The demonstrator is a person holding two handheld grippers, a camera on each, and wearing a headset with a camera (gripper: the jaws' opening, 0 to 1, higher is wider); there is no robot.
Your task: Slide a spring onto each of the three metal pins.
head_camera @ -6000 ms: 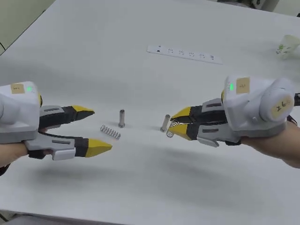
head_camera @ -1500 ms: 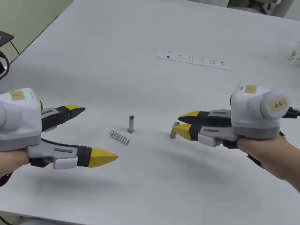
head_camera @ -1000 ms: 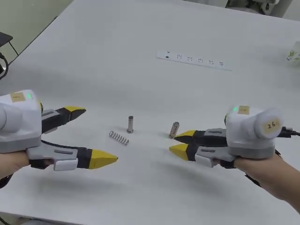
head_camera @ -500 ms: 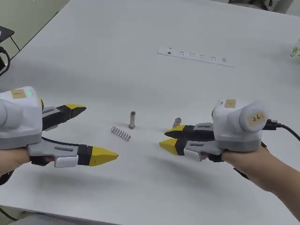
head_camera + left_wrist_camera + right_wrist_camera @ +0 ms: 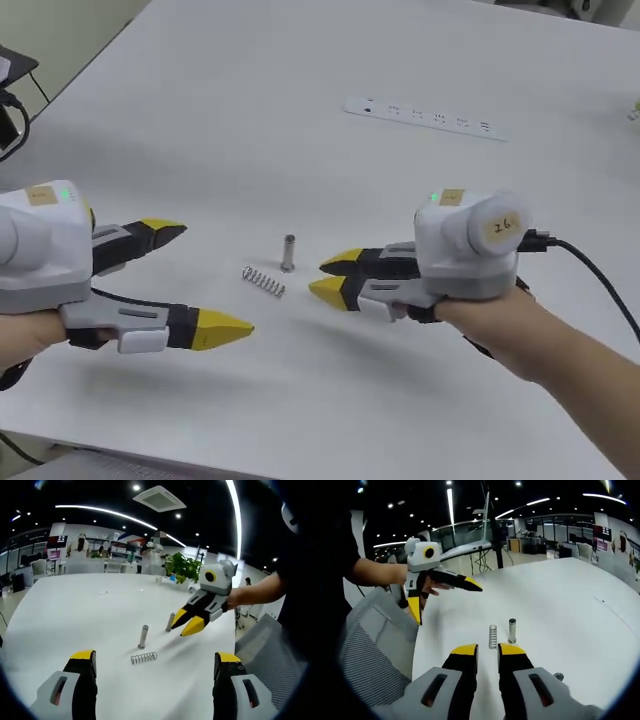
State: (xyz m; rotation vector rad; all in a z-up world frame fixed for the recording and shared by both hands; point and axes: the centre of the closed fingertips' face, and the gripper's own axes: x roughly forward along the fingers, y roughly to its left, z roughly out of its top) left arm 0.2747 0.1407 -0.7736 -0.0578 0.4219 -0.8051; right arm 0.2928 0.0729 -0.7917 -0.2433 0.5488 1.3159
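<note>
A bare metal pin [image 5: 288, 252] stands upright on the white table [image 5: 250, 130], with a loose spring [image 5: 263, 281] lying just left of it. My right gripper [image 5: 330, 276] hovers just right of the pin, its jaws a narrow gap apart with nothing between them. In the right gripper view the pin [image 5: 512, 630] and spring [image 5: 493, 636] lie just ahead of the right gripper [image 5: 488, 651]. My left gripper [image 5: 200, 278] is wide open left of the spring. In the left gripper view the pin [image 5: 143, 636], spring [image 5: 144, 657] and a second pin wearing a spring [image 5: 170, 622] show, the latter beside the right gripper [image 5: 185, 626].
A white power strip [image 5: 425, 117] lies across the far side of the table. A black cable [image 5: 590, 280] trails from the right gripper. The table's near edge runs along the bottom of the head view. A mesh chair [image 5: 375, 650] stands beside the table.
My right gripper has moved left, away from the spring-covered pin, and now covers it in the head view. Its tips are close to the bare pin. The left gripper has stayed put and open.
</note>
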